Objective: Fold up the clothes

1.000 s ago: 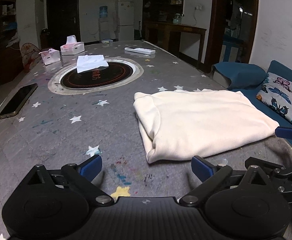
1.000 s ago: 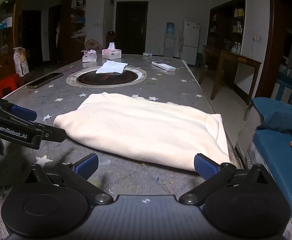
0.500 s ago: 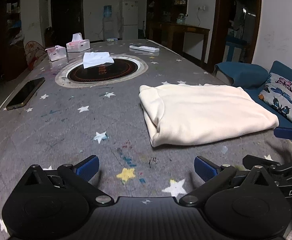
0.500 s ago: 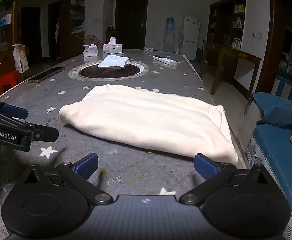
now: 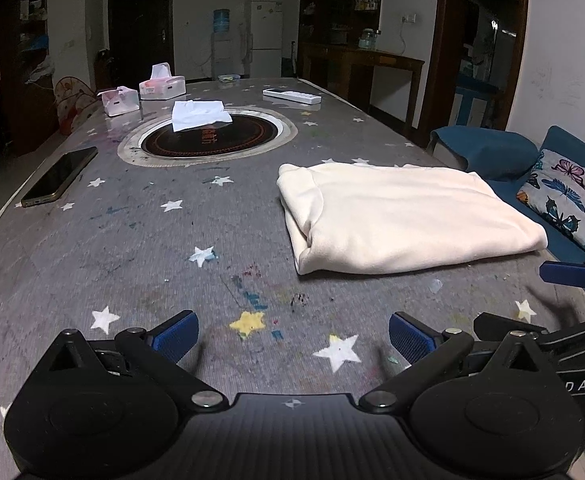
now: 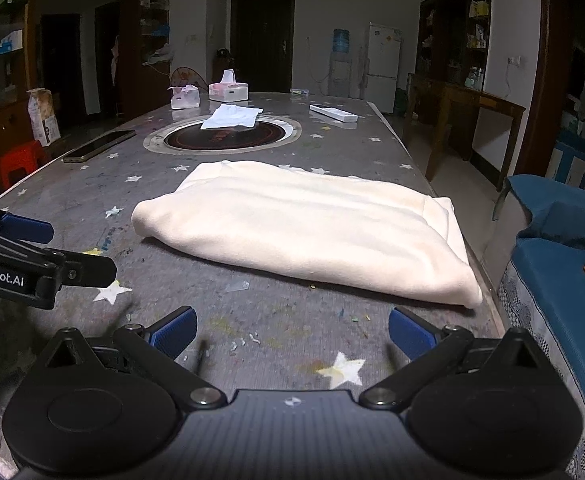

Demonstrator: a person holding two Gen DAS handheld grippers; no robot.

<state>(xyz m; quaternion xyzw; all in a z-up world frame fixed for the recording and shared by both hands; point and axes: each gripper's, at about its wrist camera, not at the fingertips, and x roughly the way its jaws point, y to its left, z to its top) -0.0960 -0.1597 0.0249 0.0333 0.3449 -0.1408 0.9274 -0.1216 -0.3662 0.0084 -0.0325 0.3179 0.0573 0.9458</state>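
Note:
A cream garment [image 5: 404, 216] lies folded into a thick rectangle on the grey star-patterned table [image 5: 132, 248], near its right edge. In the right wrist view the same garment [image 6: 312, 228] stretches across the middle. My left gripper [image 5: 292, 338] is open, low over bare tabletop, short of the garment's left corner. My right gripper [image 6: 292, 332] is open too, hovering before the garment's near long edge. Neither touches the cloth. The left gripper [image 6: 68, 256] shows at the left of the right wrist view; the right gripper [image 5: 532, 300] shows at the right edge of the left wrist view.
A phone [image 5: 58, 176] lies near the table's left edge. A round inset hob [image 5: 212, 142] with a white tissue [image 5: 198, 114] sits mid-table, two tissue boxes [image 5: 160, 86] and a remote [image 5: 292, 96] beyond. A blue sofa with a butterfly cushion [image 5: 572, 200] flanks the right edge.
Both grippers have drawn back from the folded garment toward the near table edge, so more bare tabletop shows before them. The garment has stayed put.

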